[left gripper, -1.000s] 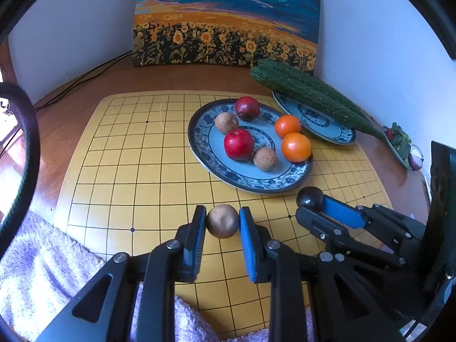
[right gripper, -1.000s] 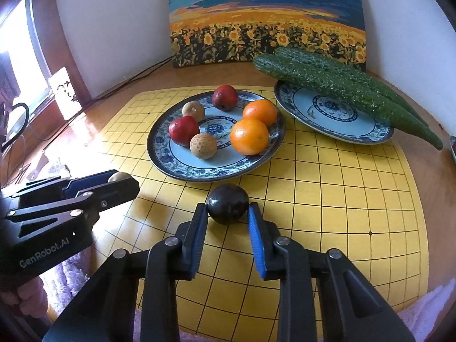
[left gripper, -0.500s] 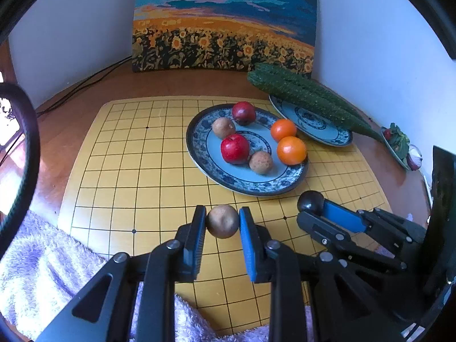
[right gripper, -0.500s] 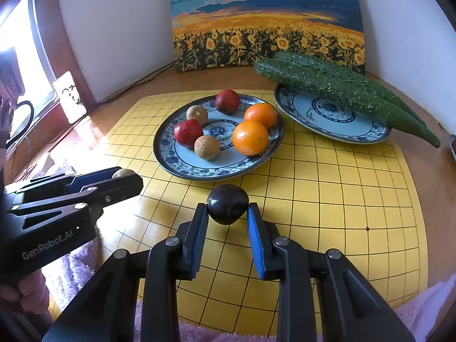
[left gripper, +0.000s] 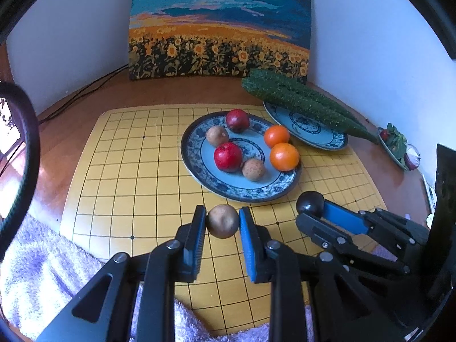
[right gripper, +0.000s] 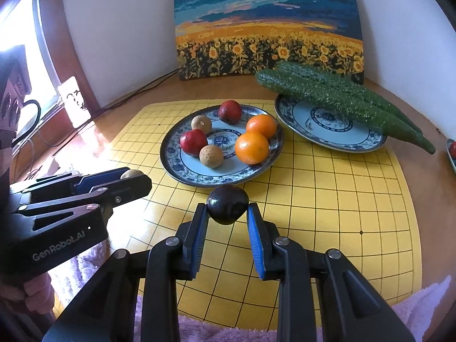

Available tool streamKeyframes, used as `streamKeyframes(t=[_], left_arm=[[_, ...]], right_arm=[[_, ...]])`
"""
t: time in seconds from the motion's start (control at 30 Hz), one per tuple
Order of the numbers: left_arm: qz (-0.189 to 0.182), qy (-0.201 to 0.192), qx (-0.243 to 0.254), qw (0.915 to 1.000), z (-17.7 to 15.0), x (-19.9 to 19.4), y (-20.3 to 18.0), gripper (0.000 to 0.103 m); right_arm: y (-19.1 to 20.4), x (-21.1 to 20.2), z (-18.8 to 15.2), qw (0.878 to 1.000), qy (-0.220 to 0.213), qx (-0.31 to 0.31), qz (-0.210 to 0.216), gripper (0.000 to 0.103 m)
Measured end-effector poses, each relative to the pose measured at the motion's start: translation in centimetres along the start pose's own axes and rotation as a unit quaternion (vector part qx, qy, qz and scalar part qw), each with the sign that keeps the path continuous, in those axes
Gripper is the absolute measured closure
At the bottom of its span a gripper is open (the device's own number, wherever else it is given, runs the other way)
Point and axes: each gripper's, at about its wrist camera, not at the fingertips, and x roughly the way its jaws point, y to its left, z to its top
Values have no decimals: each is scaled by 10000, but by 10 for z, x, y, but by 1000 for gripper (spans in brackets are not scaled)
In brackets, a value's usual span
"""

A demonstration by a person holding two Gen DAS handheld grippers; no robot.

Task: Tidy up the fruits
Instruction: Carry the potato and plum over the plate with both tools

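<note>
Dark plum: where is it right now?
The dark plum is clamped in the right gripper, held over the yellow grid board just short of the near rim of the fruit plate; the left gripper is to its left.

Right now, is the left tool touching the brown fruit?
Touching. Left wrist view: both pads of the left tool press the brown fruit, no gap either side.

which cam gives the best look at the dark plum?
Right wrist. The dark plum sits centered and close between the right claw pads, its whole front face showing. The left wrist view shows it only small, off to the side, partly hidden behind that claw's blue pad.
</note>
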Motion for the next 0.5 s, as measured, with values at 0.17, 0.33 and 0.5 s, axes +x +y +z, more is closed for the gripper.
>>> streamKeyframes(t=[0.17,0.33,0.5], left_arm=[[13,-46,77,10000,7,2,-3,78],[31,-77,128,9999,13,6,-4,78],[28,-75,151,9999,17,12,-4,78]], right_arm=[[1,0,5,10000,-43,-38,11,74],[1,2,9,10000,-60,-53,16,74],[2,5,13,9999,-66,-101,16,74]])
